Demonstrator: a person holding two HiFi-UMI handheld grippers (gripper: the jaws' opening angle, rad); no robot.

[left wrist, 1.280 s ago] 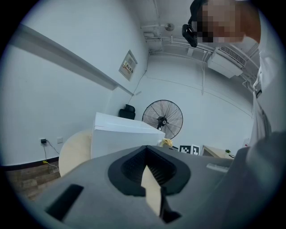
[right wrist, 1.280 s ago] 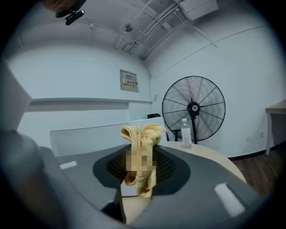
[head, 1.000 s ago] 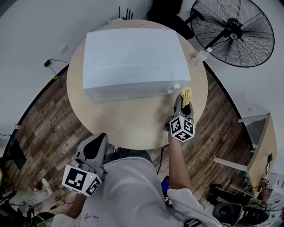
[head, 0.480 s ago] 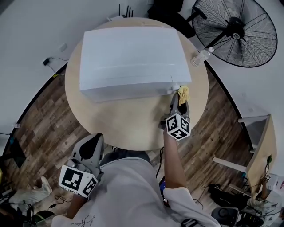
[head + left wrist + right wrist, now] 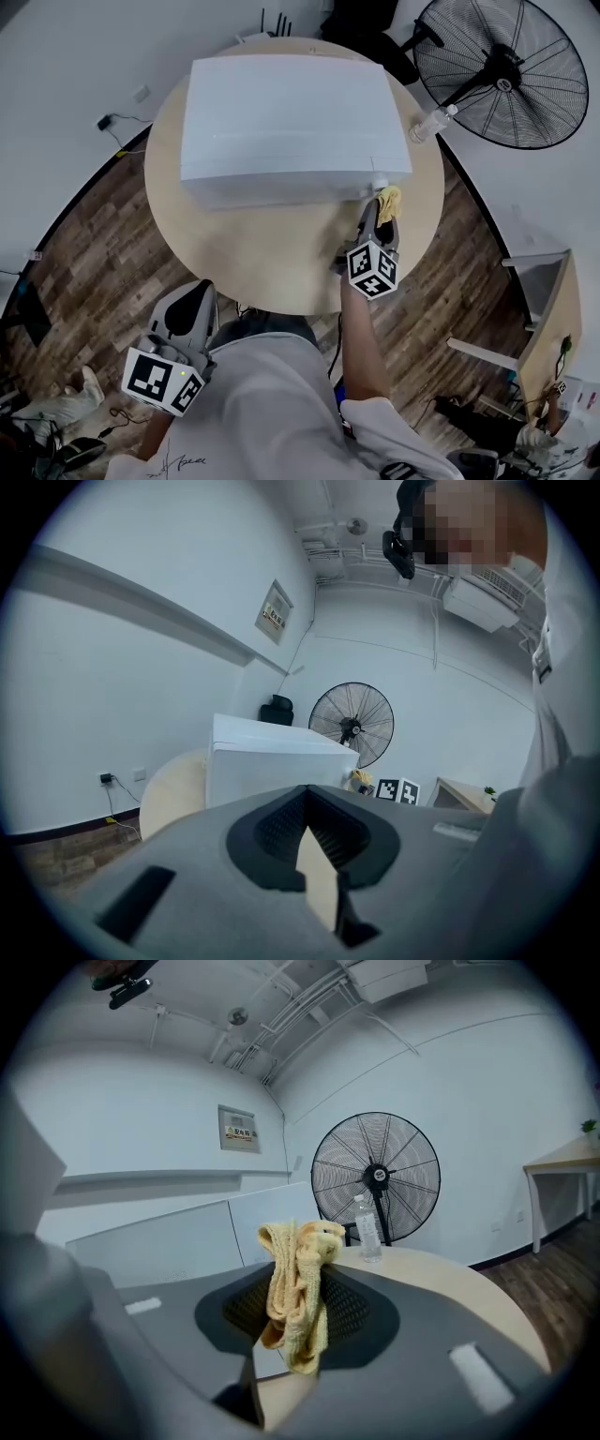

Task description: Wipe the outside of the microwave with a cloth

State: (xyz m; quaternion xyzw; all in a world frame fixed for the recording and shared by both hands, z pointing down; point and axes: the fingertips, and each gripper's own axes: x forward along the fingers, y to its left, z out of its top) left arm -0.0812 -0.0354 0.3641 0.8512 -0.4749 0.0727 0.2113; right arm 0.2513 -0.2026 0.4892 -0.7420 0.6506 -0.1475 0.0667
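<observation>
Right gripper: head view, jaws clamped on a yellow cloth. The cloth sits at the 4 o'clock corner of the white microwave; whether it touches is not clear. The microwave stands on a round table, with a bottle at the table's 2 o'clock edge. A fan stands beyond it at 1 o'clock.

Left gripper: at 7 o'clock, off the table's edge, well apart from the microwave.

Left gripper view: jaws together at the tips, nothing between them. The microwave is ahead at 12 o'clock.

Right gripper view: the cloth is bunched between the pads and hangs in folds. The microwave's panel is behind it at 10 o'clock.
</observation>
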